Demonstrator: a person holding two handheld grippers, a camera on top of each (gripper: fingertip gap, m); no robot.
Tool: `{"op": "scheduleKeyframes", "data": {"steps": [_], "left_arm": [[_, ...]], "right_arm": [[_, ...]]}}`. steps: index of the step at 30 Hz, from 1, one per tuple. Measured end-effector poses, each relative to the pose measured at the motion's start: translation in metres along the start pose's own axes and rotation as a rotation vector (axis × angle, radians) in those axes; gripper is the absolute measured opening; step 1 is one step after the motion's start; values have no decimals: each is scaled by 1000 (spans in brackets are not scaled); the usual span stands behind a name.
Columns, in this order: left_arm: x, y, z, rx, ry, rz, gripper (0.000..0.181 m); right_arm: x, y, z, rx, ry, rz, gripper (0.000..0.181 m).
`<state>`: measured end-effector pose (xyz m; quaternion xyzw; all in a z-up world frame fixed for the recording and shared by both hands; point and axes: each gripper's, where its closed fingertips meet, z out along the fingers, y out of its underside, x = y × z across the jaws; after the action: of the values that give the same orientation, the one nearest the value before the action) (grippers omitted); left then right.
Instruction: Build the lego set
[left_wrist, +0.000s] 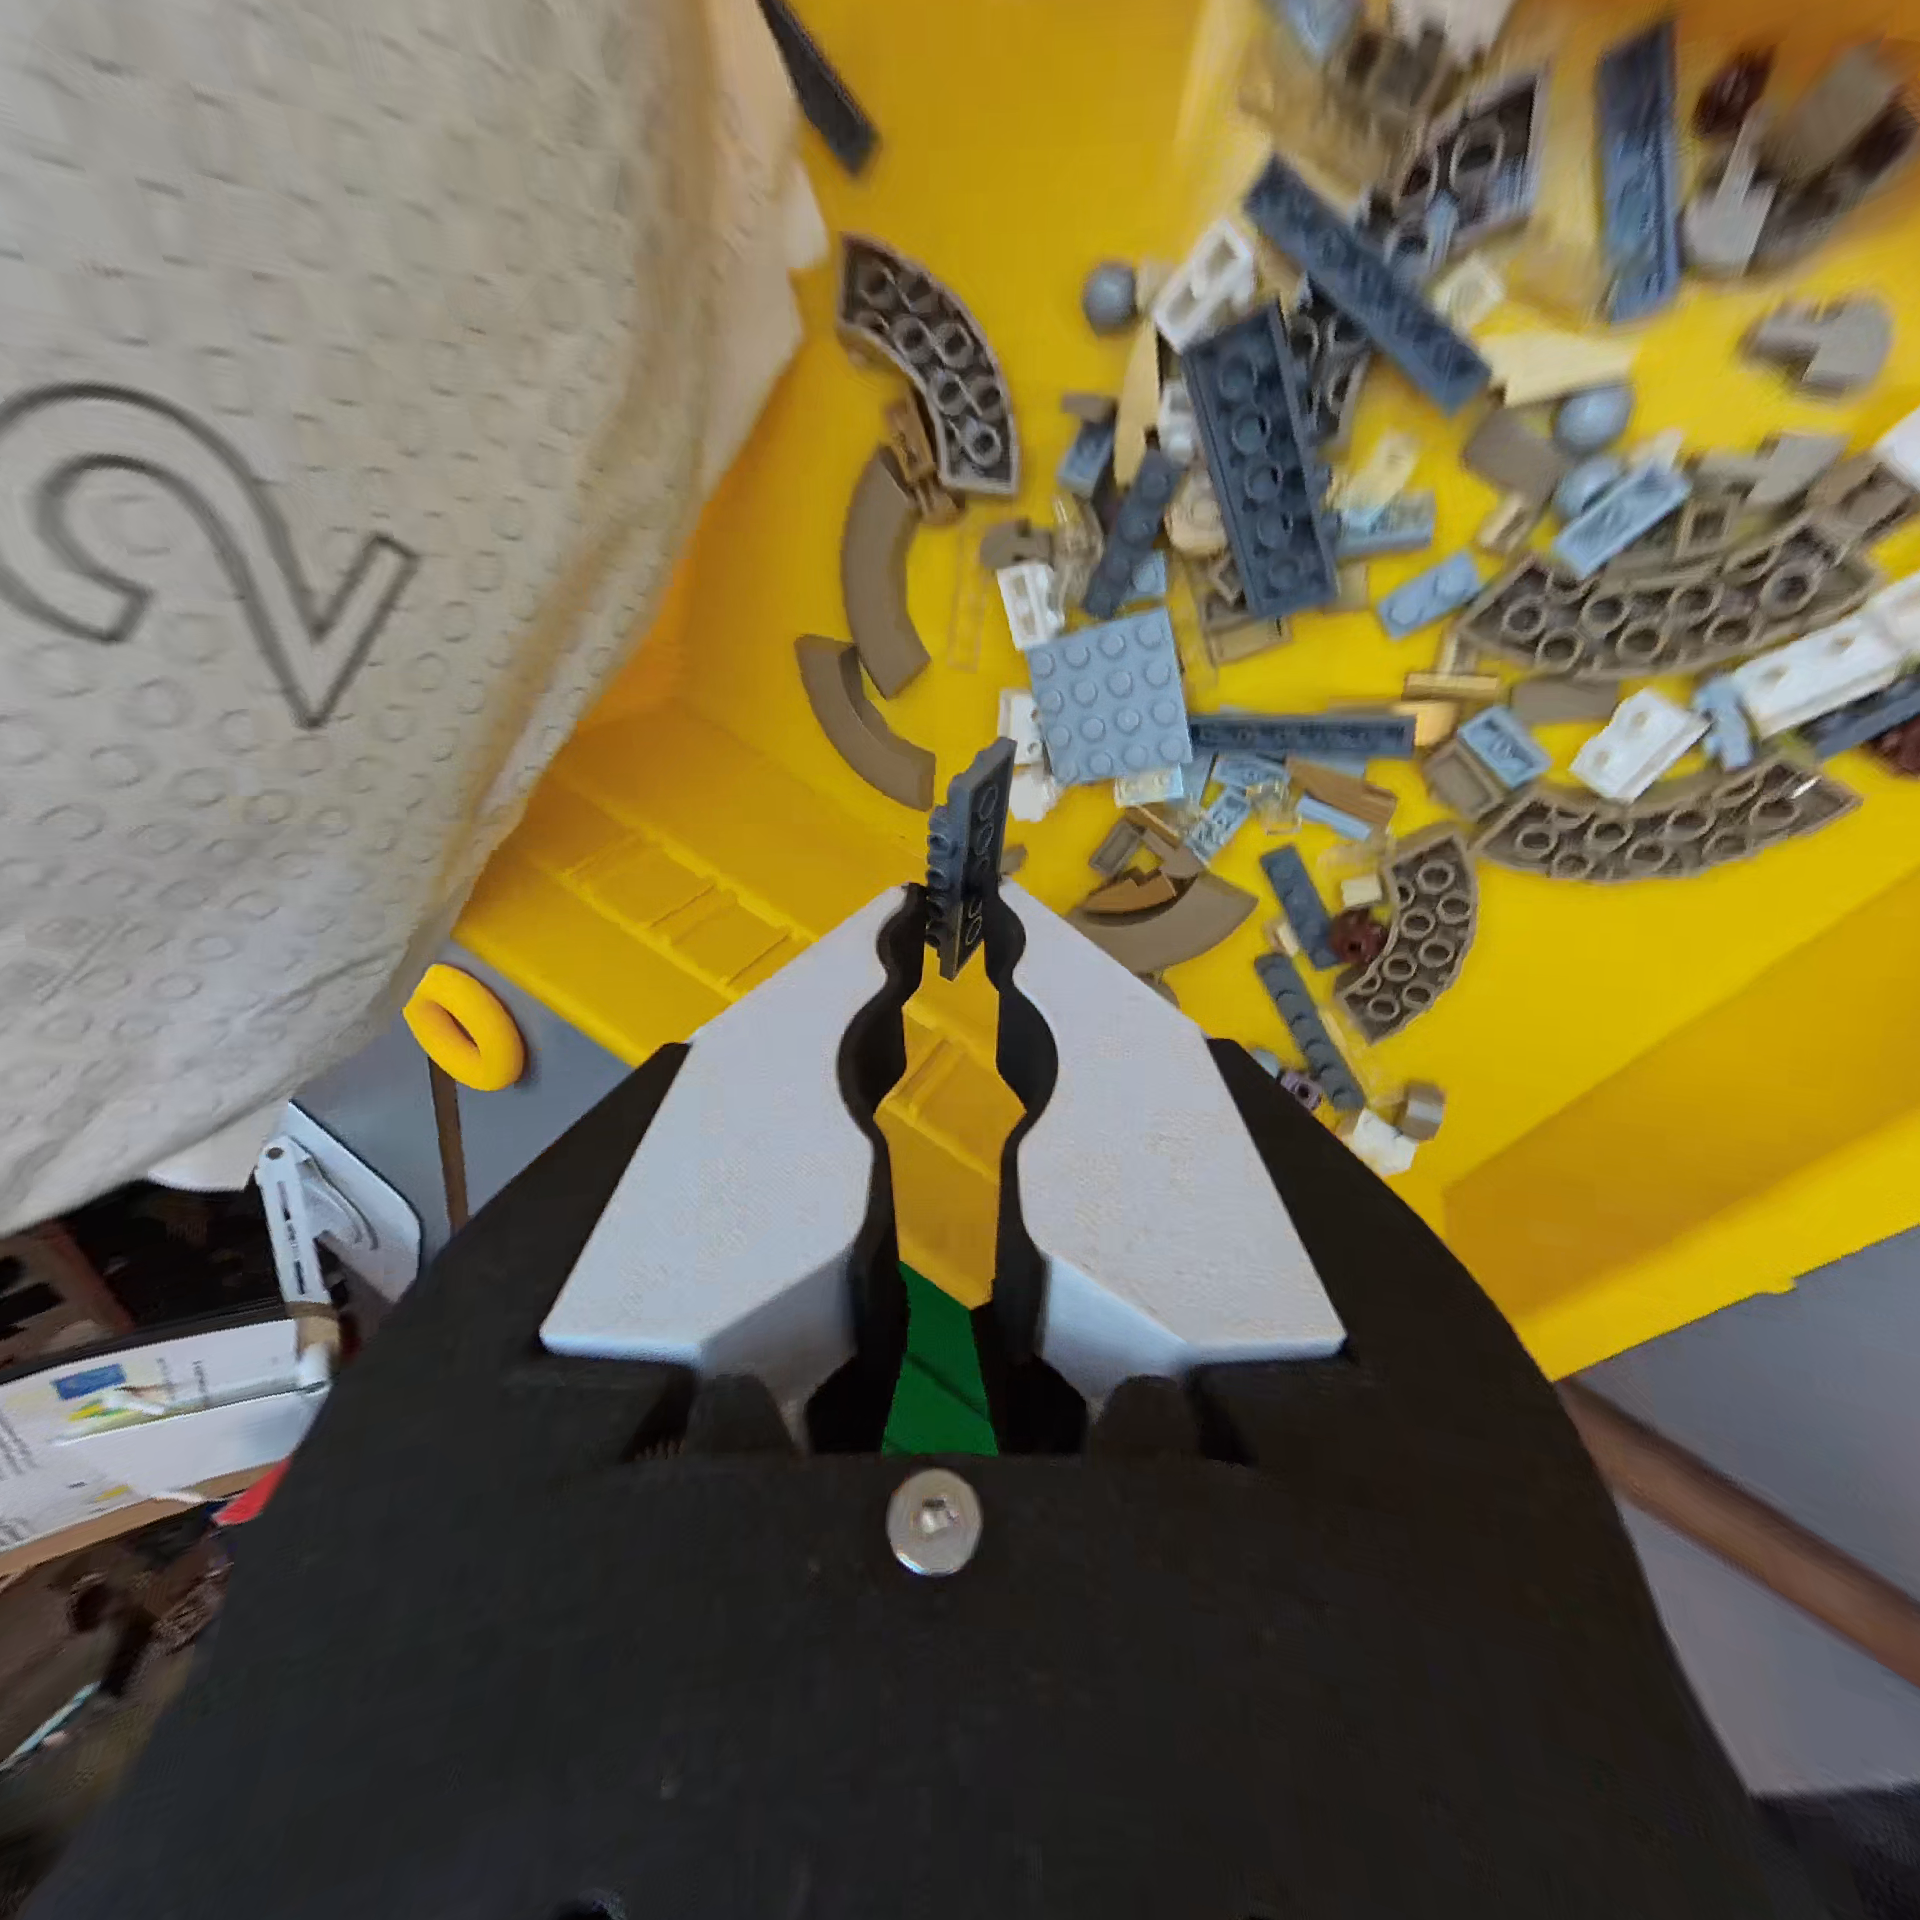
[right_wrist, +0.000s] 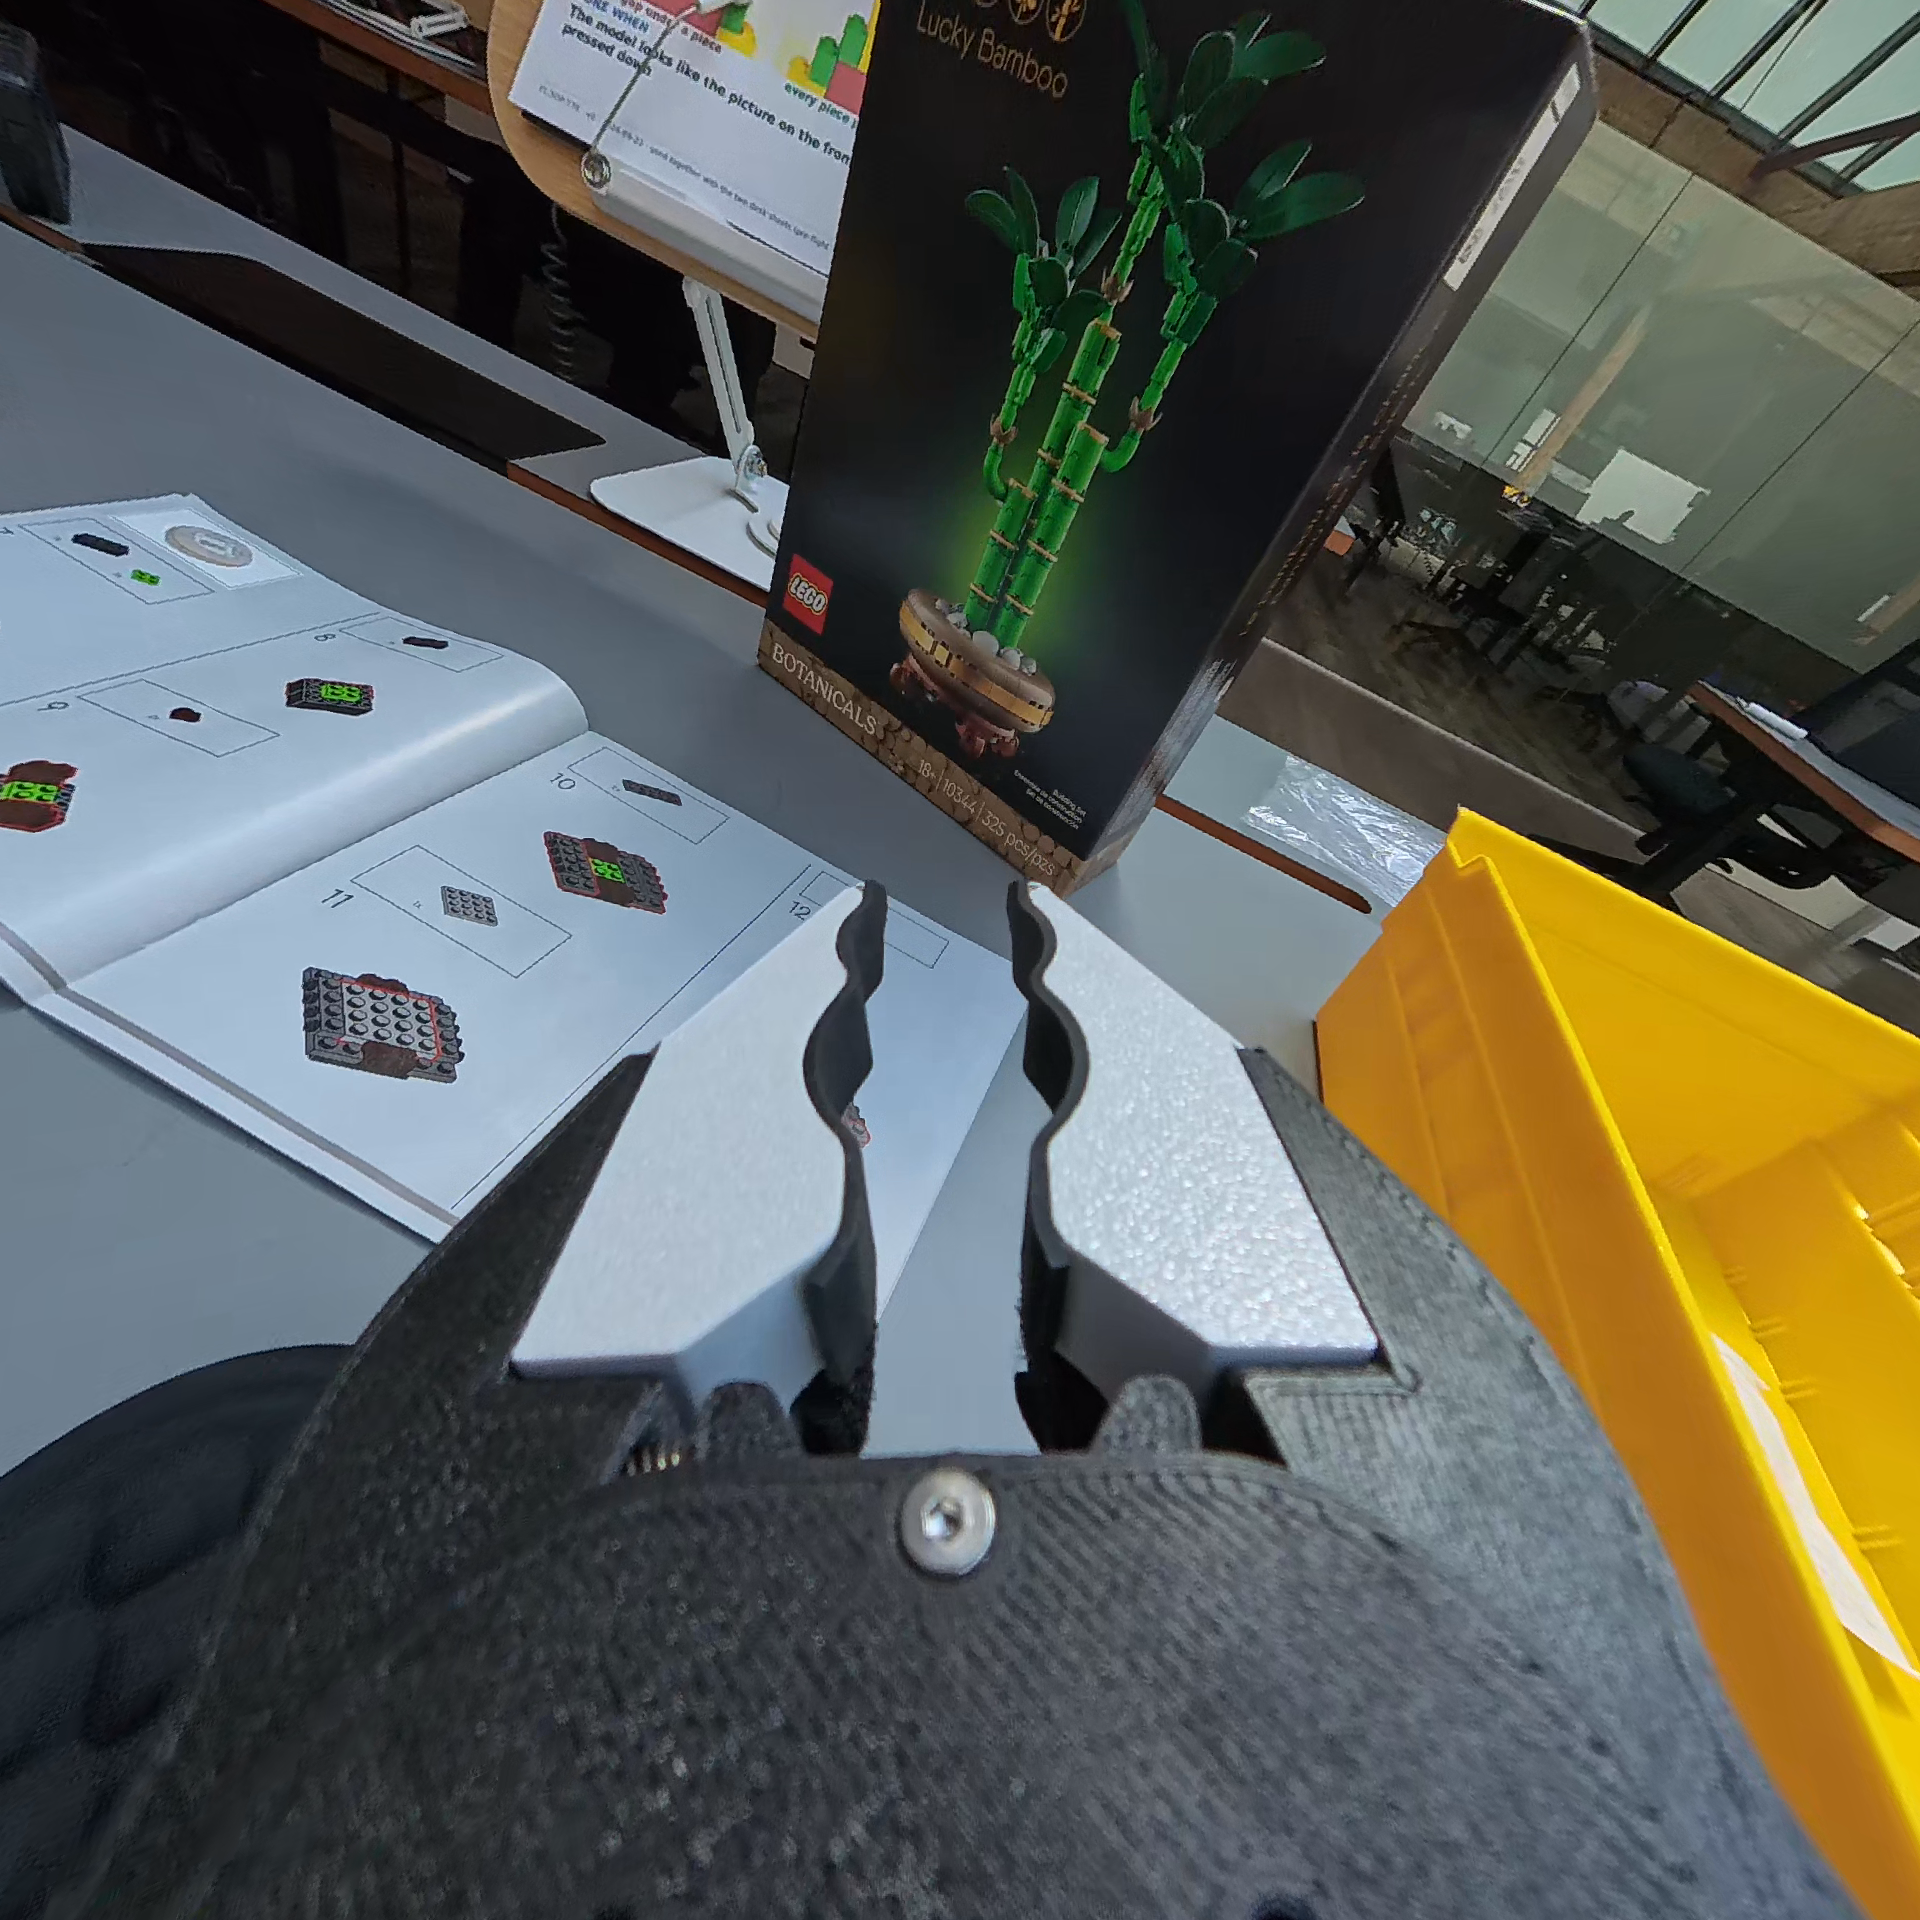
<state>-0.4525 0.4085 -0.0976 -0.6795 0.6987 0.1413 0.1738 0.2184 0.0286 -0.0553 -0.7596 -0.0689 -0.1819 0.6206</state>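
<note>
My left gripper (left_wrist: 961, 914) is shut on a dark grey plate (left_wrist: 971, 831), held on edge above the yellow bin (left_wrist: 1039, 177). The bin holds a heap of loose pieces: a light grey square plate (left_wrist: 1110, 691), a long dark grey plate (left_wrist: 1259, 462) and tan curved pieces (left_wrist: 1662, 613). My right gripper (right_wrist: 943, 896) is open and empty above the grey table (right_wrist: 312, 436), over the open instruction booklet (right_wrist: 343, 831). The yellow bin's outer wall (right_wrist: 1621, 1195) is to its right.
A cream paper bag (left_wrist: 312, 468) hangs over the bin's left side. The black set box (right_wrist: 1143, 416) stands upright beyond the booklet. A white stand (right_wrist: 717, 416) carries a sheet behind it. A yellow ring (left_wrist: 462, 1023) sits left of the bin.
</note>
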Motion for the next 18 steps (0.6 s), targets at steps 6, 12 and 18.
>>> {"op": "scheduleKeyframes", "data": {"steps": [6, 12, 18], "left_arm": [[0, -69, -105, 637, -27, -398, 8], [63, -116, -165, 1038, 123, -491, 8], [153, -128, -192, 1350, 216, -569, 8]], "right_arm": [[-2, -2, 3, 10, -5, 6, 24], [-27, -45, 2, 92, -16, -20, 24], [-194, -162, -10, 326, -423, -11, 29]]}}
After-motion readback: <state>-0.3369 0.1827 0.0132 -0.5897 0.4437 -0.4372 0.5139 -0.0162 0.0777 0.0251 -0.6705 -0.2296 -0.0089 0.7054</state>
